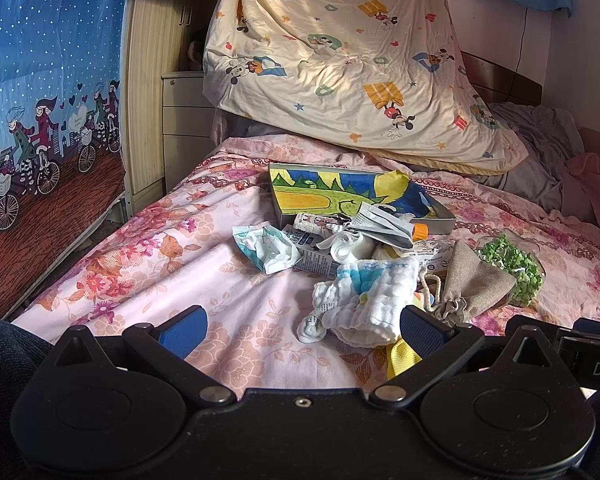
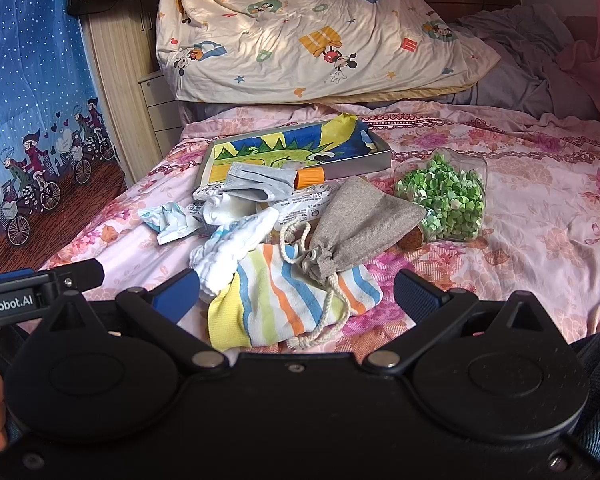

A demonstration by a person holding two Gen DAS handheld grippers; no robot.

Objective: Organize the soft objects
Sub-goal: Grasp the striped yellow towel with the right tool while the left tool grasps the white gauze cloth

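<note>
While both my grippers hover low over the floral bedspread (image 1: 148,264), the left gripper (image 1: 302,328) and right gripper (image 2: 296,292) stand spread wide, grasping nothing. A white folded cloth (image 1: 364,300) lies between the left fingers; a striped cloth (image 2: 284,300) and a grey drawstring pouch (image 2: 356,224) lie ahead of the right one, before a tin tray (image 2: 376,156).

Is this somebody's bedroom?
Most likely a bedroom. The things lie on a bed with a pink flowery sheet, a cartoon mouse quilt is heaped behind them, and a small chest of drawers stands beside the bed.
</note>
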